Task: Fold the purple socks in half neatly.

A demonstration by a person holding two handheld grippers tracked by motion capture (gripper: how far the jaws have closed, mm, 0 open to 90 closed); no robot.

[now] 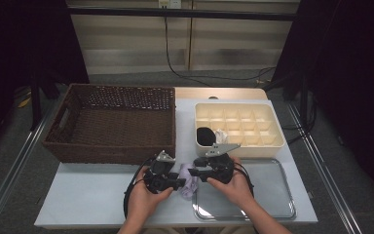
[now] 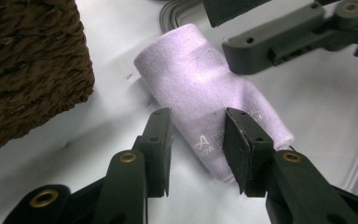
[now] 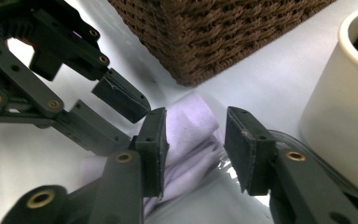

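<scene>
Progress judged early: lilac sock lay on the table just left of the metal tray, straddled by left gripper and right gripper, jaws apart, nothing clamped; sorting remained.

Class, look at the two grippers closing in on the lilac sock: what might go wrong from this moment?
1. Both the left gripper and the right gripper stand open around the lilac sock from opposite ends; their jaws might collide.
2. If both close and pull apart, the roll may unroll.
3. The sock lies beside the metal tray rim and near the wicker basket, so a jaw could catch either.
</scene>
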